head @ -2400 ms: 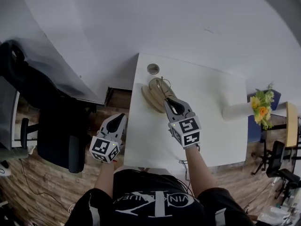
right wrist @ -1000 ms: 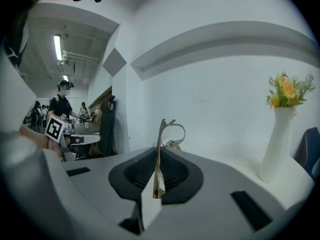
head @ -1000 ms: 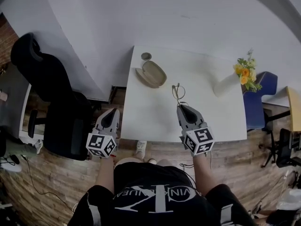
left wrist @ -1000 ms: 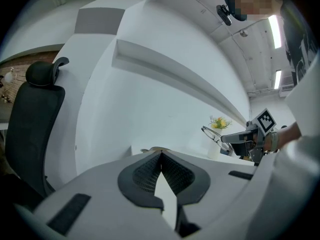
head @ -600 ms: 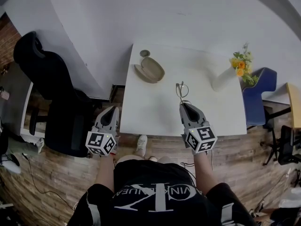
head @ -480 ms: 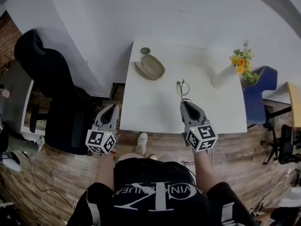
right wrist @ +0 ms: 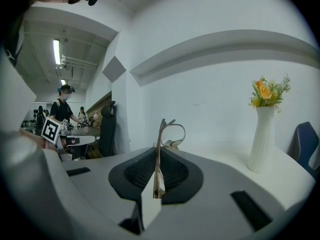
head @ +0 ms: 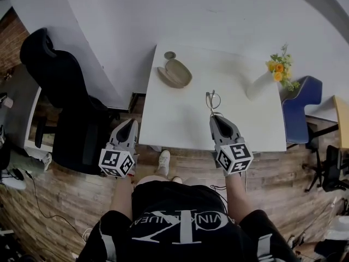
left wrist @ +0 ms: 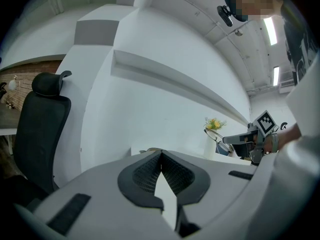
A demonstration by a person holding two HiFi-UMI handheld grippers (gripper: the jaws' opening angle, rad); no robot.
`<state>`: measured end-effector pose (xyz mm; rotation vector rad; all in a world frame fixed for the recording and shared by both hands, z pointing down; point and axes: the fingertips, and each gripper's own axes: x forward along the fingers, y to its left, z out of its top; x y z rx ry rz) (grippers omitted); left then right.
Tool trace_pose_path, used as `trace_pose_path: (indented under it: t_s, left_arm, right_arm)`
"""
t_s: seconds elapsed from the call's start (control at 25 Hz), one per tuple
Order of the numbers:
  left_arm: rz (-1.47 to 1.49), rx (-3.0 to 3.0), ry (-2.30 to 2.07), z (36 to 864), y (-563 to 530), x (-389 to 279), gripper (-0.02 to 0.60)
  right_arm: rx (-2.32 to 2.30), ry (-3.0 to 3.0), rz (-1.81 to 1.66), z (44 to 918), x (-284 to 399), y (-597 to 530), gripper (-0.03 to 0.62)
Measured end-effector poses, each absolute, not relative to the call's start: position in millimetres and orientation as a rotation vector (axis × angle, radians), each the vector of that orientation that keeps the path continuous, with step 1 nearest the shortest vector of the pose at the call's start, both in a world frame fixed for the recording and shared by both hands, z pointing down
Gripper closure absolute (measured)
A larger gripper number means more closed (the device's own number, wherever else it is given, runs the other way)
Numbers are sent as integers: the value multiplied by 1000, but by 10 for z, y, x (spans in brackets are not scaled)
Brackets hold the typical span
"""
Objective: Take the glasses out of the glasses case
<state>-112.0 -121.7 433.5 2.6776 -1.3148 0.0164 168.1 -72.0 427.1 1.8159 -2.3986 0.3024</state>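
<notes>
Here they are: the glasses [head: 212, 99], a thin wire frame with round lenses, held up over the near part of the white surface [head: 180, 119]. The right tool [head: 214, 115] has its jaws closed tight on one arm of the frame. In the right gripper view the frame stands on edge. The pinched arm runs straight up from the jaws and a round lens curls over towards 2 o'clock. The glasses case [head: 175, 75] is a tan oval shell. It lies flat near the surface's far left corner, at 10 o'clock from the glasses and well apart from them. It looks open.
</notes>
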Motion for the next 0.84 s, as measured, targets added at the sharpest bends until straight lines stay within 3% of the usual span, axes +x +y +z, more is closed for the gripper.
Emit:
trace_pose_path:
  t_s: [0.84]
  left_arm:
    - [11, 2687, -1357, 4238, -1064, -1158, 566]
  right_arm:
    - [1821, -2431, 330, 4278, 1707, -589, 554]
